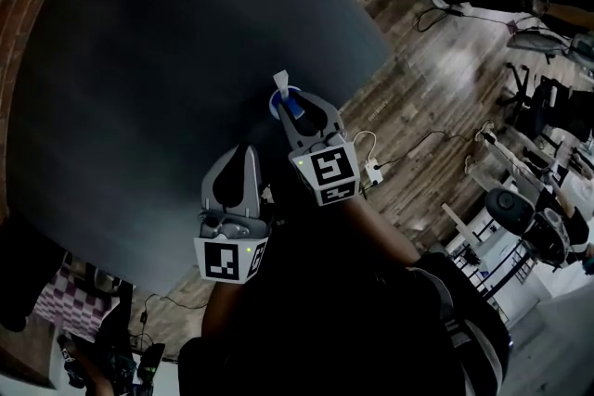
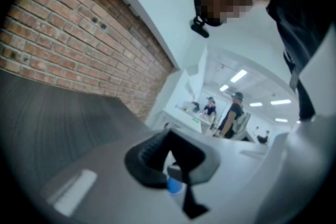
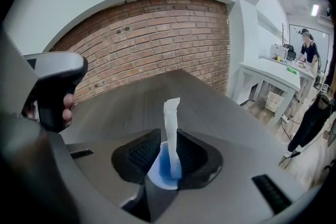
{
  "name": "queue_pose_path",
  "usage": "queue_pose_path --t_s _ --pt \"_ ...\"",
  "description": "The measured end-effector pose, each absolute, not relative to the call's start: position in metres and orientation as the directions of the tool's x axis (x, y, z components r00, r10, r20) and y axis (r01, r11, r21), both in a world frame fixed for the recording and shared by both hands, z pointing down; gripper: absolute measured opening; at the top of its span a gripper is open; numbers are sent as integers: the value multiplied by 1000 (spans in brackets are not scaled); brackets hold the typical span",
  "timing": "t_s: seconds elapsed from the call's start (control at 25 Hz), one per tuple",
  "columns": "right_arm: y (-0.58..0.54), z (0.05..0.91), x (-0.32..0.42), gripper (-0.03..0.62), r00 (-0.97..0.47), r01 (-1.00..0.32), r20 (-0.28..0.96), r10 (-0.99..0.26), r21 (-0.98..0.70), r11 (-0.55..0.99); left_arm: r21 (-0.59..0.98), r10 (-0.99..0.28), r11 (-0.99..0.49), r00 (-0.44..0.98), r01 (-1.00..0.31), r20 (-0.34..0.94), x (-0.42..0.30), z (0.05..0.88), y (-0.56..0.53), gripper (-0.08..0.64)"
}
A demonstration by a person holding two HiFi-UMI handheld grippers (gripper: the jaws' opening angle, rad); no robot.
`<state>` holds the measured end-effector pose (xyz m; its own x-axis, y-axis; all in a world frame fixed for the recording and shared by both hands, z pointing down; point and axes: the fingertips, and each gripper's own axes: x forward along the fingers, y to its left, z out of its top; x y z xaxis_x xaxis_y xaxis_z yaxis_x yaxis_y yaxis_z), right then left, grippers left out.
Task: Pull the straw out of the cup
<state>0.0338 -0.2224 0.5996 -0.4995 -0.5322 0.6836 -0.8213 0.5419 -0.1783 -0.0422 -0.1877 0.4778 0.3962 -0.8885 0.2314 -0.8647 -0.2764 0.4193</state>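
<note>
Right gripper: pinching the cup by its sides. The straw stands upright in the cup between the jaws, and its top rises clear above them.

Left gripper: off to the right gripper's left and nearer the person, jaws pressed together on nothing, well apart from the straw.

The table stretches away beyond both grippers.

Risks, as judged:
- The left gripper must spread its jaws before it closes on the straw.
- A low grab would knock the right gripper's jaws.
- A slanted pull could drag the cup loose or bend the thin straw.
</note>
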Motion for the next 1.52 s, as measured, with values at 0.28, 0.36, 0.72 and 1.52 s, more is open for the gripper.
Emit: queue_pose_path --t_s 0.28,0.36,0.72,1.52 --pt "-232 607 30 78 -489 -822 701 -519 -170 544 425 -891 -265 389 -865 236 -48 482 -191 5" --pt "-233 610 29 78 -482 -823 709 -515 -165 543 426 -892 -259 384 -867 239 -51 483 -191 5" --pt "-233 617 27 57 -438 -838 744 -504 -135 528 436 -895 -254 381 -864 234 -62 482 -191 5" --pt "-224 577 32 44 -383 -882 692 -612 -77 465 434 -880 -328 439 -839 184 -70 458 -172 5"
